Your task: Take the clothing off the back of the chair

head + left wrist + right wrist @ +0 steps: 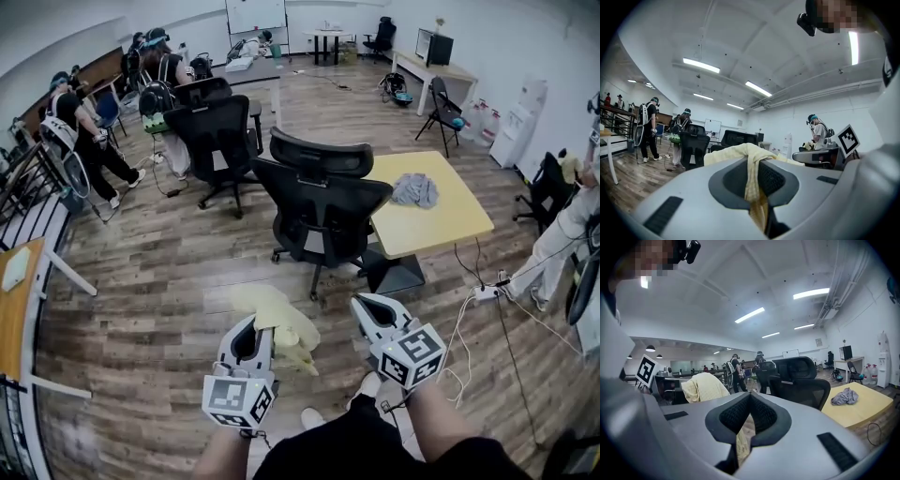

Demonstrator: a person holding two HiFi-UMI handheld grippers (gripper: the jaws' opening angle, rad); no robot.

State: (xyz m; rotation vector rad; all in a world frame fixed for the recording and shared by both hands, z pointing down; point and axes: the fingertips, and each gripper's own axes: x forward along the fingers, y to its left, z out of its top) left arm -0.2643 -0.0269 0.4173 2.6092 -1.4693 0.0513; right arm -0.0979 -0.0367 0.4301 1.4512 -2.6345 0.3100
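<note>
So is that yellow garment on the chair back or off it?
Off. The yellow garment hangs pinched in the left gripper, clear of the black office chair, whose back is bare.

Both arms reach up from the bottom edge of the head view, the left forearm [220,457] at lower left and the right forearm [448,424] right of centre. The left gripper [261,323] points up-frame, its jaws pinched on a fold of yellow garment [286,328]. The right gripper [367,302] sits beside it, slightly higher in frame and angled toward the upper left, with its jaws together and nothing between them.
</note>
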